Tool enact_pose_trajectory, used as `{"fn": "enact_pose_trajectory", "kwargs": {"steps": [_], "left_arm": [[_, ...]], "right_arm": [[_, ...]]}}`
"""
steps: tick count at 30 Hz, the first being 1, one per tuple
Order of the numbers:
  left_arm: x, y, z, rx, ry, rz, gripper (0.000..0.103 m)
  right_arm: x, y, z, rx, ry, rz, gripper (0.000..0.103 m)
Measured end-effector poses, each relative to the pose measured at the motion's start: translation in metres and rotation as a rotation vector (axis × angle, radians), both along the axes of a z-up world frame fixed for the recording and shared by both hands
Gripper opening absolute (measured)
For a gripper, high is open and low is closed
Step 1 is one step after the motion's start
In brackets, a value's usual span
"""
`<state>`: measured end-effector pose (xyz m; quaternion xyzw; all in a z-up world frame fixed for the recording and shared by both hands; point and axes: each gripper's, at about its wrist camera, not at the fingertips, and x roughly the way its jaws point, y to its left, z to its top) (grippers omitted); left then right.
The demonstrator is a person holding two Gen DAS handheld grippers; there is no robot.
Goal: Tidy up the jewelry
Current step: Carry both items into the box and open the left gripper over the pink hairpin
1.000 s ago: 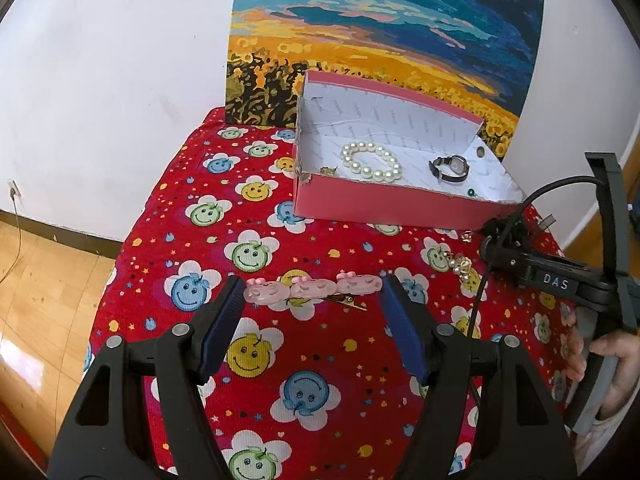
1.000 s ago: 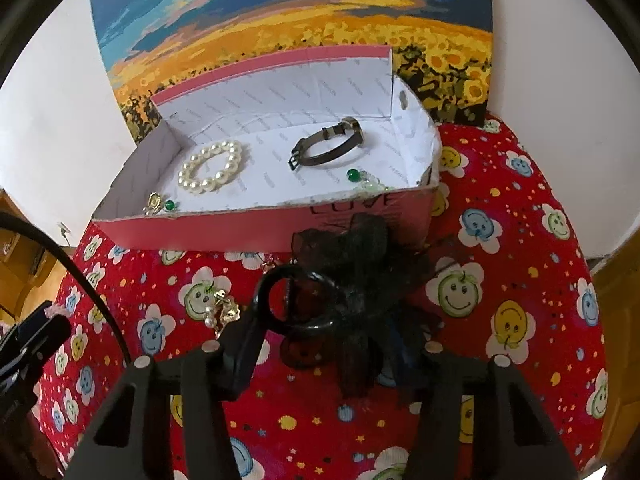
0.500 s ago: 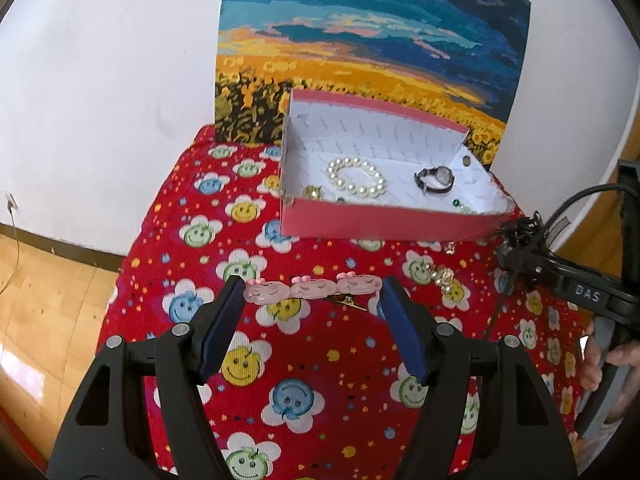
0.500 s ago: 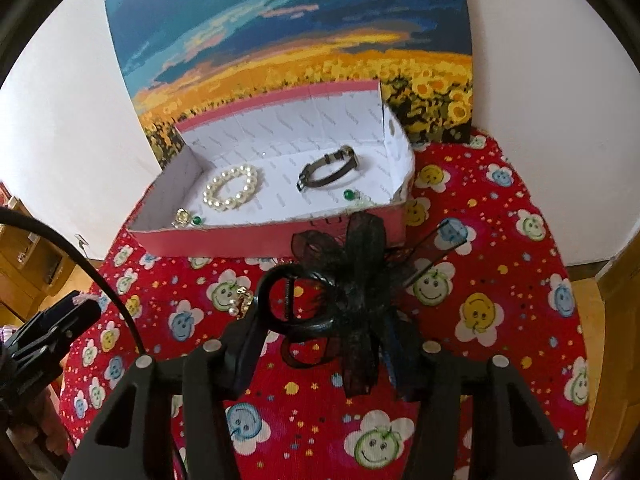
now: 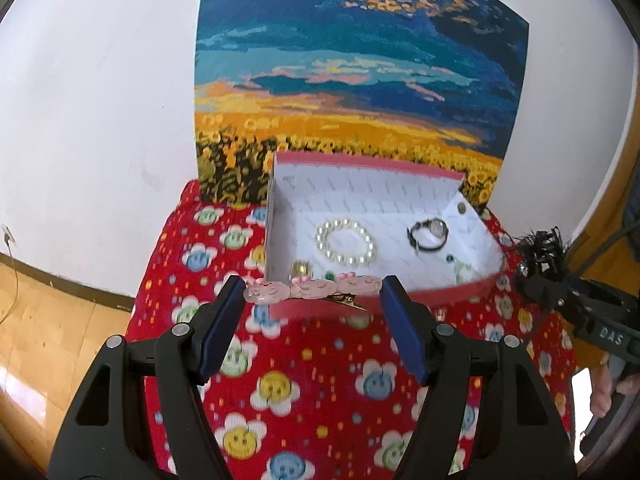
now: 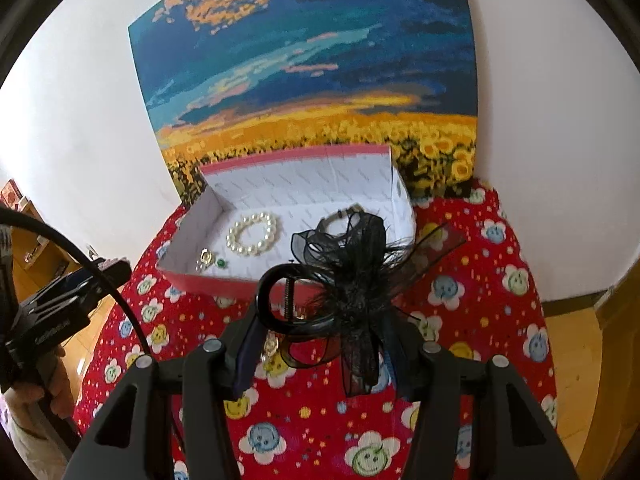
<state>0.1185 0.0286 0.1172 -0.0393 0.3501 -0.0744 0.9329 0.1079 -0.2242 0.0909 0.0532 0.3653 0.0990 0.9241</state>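
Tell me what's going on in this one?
A person is tidying jewelry with two handheld grippers. The left gripper holds a pink hair clip, and the right gripper holds a black feathered hair clip. Both are in the air in front of the pink box on the red flowered cloth. A pearl bracelet and a watch lie inside.

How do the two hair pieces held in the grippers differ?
The pink clip is a slim, rigid bar of three smiling faces; the black hair clip is a bulky, feathery bow. The pink clip spans the left gripper crosswise; the black one overflows the right gripper. Both are gripped clear of the cloth.
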Motion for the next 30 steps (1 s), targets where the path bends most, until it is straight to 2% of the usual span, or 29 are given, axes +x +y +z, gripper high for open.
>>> {"fn": "enact_pose_trajectory", "kwargs": {"steps": [7,14,25,30], "left_arm": [[0.040,-0.009,0.002,0.004,-0.016,-0.003,0.067],[0.090,-0.023,-0.017,0.002,0.002,0.003,0.067],[0.149,-0.048,-0.043,0.030,0.019,0.006,0.067],[0.166,-0.046,-0.062,0.023,0.059,0.018,0.067]], "right_arm": [[0.024,0.001,0.012,-0.007,-0.022,-0.003,0.056],[0.052,0.003,0.009,0.009,-0.028,-0.010,0.056],[0.103,0.008,-0.012,-0.024,-0.021,-0.018,0.056],[0.124,0.010,-0.026,-0.035,0.002,-0.020,0.056]]}}
